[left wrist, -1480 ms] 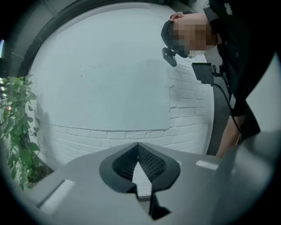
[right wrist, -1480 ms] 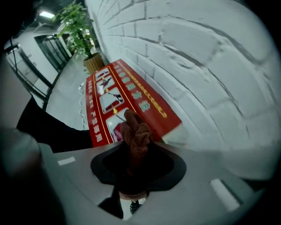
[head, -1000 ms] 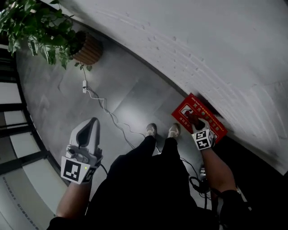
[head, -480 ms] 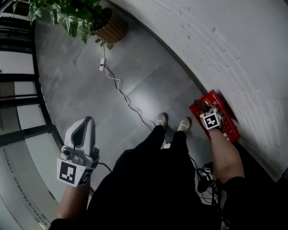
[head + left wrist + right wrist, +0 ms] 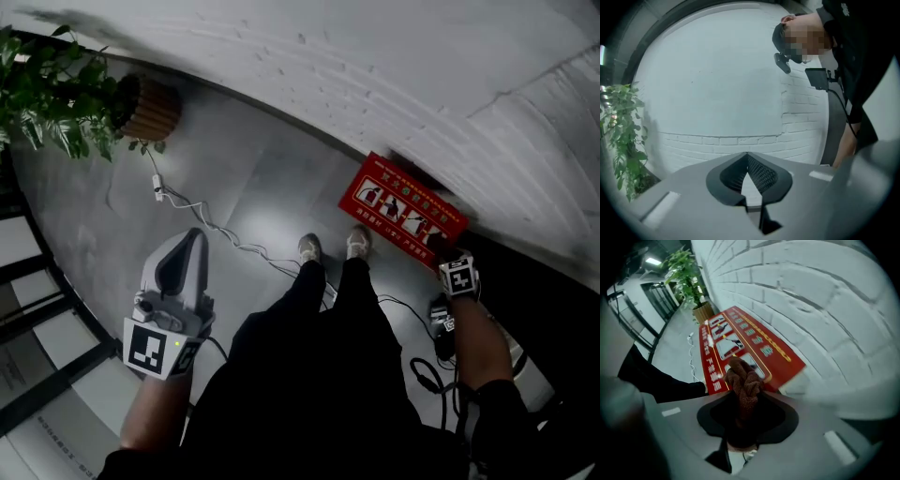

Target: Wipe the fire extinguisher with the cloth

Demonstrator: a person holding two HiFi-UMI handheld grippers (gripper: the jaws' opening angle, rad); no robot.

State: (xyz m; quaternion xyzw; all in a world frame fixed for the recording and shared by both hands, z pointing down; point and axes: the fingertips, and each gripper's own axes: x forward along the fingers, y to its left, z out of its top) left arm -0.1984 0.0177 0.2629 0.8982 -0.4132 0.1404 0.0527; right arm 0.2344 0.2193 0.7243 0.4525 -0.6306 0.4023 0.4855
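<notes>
A red fire extinguisher box [image 5: 403, 208] with white pictograms on its lid stands on the floor against the white brick wall. No extinguisher itself shows. My right gripper [image 5: 439, 249] hangs pointing down by the box's right end, shut on a bunched reddish-brown cloth [image 5: 744, 379]. In the right gripper view the cloth sticks out between the jaws of the right gripper [image 5: 745, 401], just over the near edge of the red box [image 5: 740, 336]. My left gripper [image 5: 190, 240] is held out at the left, far from the box. The left gripper [image 5: 747, 158] is shut and empty.
A potted plant [image 5: 56, 98] in a woven basket [image 5: 152, 108] stands by the wall at the far left. A white cable with a plug [image 5: 192, 217] runs across the grey floor to the person's shoes [image 5: 311, 247]. Black cables [image 5: 429, 367] lie beside the right arm.
My right gripper has carried the cloth from over the middle of the red box to its right end. The head view has swung. The left gripper has stayed shut and empty.
</notes>
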